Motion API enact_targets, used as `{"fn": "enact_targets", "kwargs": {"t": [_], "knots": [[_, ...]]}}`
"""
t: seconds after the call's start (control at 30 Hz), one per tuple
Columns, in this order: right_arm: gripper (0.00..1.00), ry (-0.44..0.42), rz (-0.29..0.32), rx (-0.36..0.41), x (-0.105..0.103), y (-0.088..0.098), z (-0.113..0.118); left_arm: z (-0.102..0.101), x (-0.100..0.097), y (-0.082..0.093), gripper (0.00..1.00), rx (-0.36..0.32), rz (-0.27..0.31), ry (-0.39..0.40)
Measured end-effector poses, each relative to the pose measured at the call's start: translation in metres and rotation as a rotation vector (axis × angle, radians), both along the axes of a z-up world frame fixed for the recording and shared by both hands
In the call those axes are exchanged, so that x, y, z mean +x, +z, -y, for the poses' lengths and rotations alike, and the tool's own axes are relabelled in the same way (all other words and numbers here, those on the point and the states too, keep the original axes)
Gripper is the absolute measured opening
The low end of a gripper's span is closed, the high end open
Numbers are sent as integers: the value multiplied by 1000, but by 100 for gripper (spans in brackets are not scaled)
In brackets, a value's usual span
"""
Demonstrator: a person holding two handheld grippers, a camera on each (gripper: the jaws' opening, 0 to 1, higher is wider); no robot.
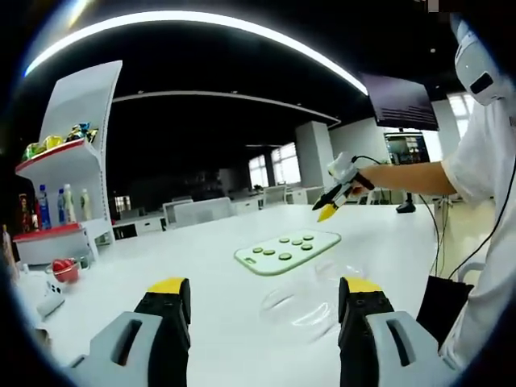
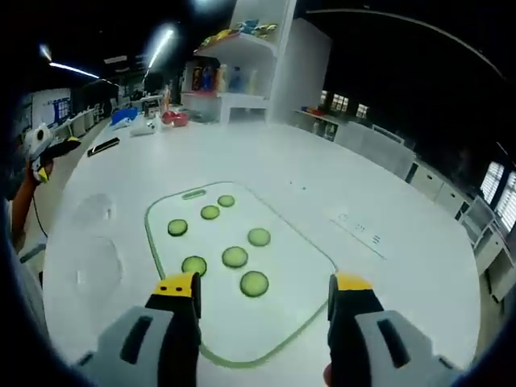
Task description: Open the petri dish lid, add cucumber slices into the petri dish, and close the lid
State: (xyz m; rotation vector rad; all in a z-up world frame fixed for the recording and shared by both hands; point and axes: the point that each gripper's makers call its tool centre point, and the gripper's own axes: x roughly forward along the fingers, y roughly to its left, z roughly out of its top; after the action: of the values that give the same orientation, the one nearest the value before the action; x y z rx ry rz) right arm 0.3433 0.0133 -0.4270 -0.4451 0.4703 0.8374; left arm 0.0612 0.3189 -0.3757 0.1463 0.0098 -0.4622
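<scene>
A pale green cutting board (image 1: 313, 240) lies on the white table with several cucumber slices (image 1: 285, 256) on it. Two clear round petri dish pieces sit nearer to me: one (image 1: 300, 310) between my left gripper's jaws, the other (image 1: 343, 270) just past it. I cannot tell dish from lid. My left gripper (image 1: 264, 290) is open and holds nothing. My right gripper (image 2: 264, 286) is open above the board's (image 2: 298, 302) near end, with a cucumber slice (image 2: 254, 283) between its tips. The clear pieces (image 2: 93, 211) (image 2: 95, 266) lie left of the board.
A person's arm holds the right gripper (image 1: 332, 205) above the board's far side. A white shelf (image 1: 76, 153) with bottles and snack bags stands at the table's far left end, beside a bowl with something red (image 1: 64, 270). A black flat object (image 2: 103, 147) lies near the table (image 2: 403, 201) edge.
</scene>
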Motion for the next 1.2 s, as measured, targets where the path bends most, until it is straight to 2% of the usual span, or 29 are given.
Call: {"fn": "enact_targets", "kwargs": {"t": [0.33, 0.83, 1.07, 1.2], "knots": [[60, -17, -29, -17, 6, -25, -7, 1, -2, -2, 75, 7, -2, -11], [57, -27, -64, -9, 4, -43, -15, -3, -3, -1, 75, -7, 2, -7], [55, -31, -81, -4, 21, -55, -13, -5, -3, -3, 75, -25, -5, -6], [51, -45, -81, -6, 25, -56, -10, -6, -4, -3, 75, -26, -3, -5]]}}
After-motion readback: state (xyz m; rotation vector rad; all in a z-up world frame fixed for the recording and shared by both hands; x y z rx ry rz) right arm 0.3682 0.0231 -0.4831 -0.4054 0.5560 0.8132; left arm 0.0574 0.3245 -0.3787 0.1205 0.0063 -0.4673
